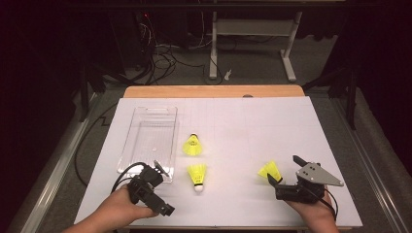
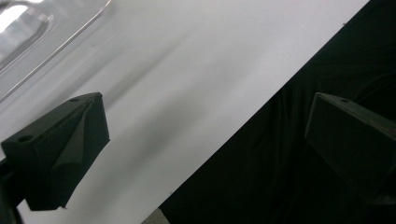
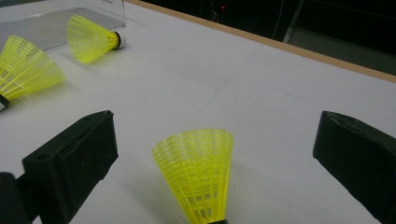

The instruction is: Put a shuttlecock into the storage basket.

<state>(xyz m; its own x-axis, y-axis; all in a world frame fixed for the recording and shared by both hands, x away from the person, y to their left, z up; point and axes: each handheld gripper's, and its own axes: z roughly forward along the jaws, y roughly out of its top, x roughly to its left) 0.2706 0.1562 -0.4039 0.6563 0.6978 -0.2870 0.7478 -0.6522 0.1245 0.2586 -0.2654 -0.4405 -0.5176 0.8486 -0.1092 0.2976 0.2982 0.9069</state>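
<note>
Dark room, grey carpet (image 1: 252, 68), cables (image 1: 163, 58), white desk frame (image 1: 252, 29)

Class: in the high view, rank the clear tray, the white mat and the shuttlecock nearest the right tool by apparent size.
1. White mat, the largest by far.
2. Clear tray.
3. Shuttlecock beside the right tool, the smallest.

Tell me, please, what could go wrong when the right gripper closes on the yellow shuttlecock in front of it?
1. The right gripper is open around the nearest shuttlecock, level with its thin mesh skirt. Closing there may crush or bend the skirt.
2. The shuttlecock looks light and lies loose on the white table, so one jaw touching first could push it away.
3. The clear tray lies far to the left, beyond two other shuttlecocks, which a low carry may knock.
</note>
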